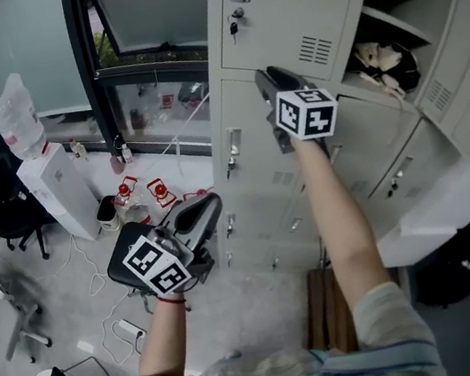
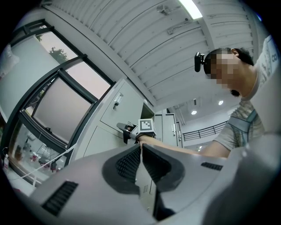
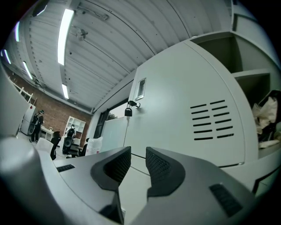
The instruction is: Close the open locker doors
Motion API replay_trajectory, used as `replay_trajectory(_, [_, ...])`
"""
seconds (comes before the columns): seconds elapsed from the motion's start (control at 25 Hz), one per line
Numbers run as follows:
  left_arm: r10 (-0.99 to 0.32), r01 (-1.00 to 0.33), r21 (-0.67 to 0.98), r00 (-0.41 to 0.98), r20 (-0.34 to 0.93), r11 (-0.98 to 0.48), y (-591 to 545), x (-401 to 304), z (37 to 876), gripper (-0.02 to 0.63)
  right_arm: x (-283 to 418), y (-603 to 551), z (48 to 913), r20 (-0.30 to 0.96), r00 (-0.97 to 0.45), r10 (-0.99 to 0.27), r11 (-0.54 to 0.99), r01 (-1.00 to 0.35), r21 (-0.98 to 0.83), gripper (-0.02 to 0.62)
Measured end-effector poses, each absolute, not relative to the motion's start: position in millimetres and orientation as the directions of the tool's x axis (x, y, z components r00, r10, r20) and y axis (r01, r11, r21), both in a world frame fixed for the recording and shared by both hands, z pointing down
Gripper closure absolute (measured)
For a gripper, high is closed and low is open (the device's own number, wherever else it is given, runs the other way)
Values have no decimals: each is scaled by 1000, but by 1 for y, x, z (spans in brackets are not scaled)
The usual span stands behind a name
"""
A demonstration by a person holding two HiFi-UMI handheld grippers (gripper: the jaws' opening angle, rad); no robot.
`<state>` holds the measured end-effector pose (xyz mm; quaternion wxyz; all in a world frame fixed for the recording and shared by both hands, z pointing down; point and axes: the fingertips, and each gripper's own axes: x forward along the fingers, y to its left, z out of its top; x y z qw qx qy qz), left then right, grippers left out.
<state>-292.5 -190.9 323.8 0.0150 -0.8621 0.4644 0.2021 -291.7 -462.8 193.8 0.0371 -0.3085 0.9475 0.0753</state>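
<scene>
The grey lockers (image 1: 256, 179) fill the upper right of the head view. An upper door (image 1: 292, 1) with a handle, a small padlock (image 1: 233, 25) and vent slots stands ajar. Beside it is an open compartment (image 1: 389, 65) holding a pale bag (image 1: 376, 54). My right gripper (image 1: 265, 78) is raised to that door's lower edge, and I cannot tell whether it touches. Its jaws stand a little apart with nothing between them, facing the door (image 3: 184, 114) in the right gripper view (image 3: 138, 151). My left gripper (image 1: 211, 203) hangs lower and to the left, shut and empty (image 2: 141, 147).
More locker doors (image 1: 451, 36) stand open at the far right, with a pale panel (image 1: 437, 210) jutting out below them. On the floor at the left are a water dispenser (image 1: 56, 192), several bottles (image 1: 138, 200), cables and an office chair (image 1: 5, 214). A window (image 1: 149, 8) adjoins the lockers.
</scene>
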Motion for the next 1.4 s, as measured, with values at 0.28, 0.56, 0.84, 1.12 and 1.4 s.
replay_trajectory(0.28, [-771, -783, 151, 524, -362, -603, -195, -274, 320, 601, -259, -419, 192, -153, -835, -528, 812, -550, 197, 492])
replay_trajectory(0.56, [-736, -744, 138, 581, -348, -653, -203, -242, 321, 601, -212, -360, 197, -210, -863, -460, 845, -498, 195, 492])
replay_trajectory(0.84, [-700, -709, 120, 630, -337, -695, -201, -209, 321, 601, -156, -305, 222, -250, -856, -452, 851, -498, 168, 492])
replay_trajectory(1.12, [-680, -686, 111, 664, -311, -719, -194, -183, 329, 601, -108, -269, 251, -268, -840, -472, 848, -515, 122, 492])
replay_trajectory(1.4, [-660, -663, 105, 691, -295, -741, -183, -161, 340, 601, -75, -249, 297, -236, -815, -529, 833, -552, 36, 492])
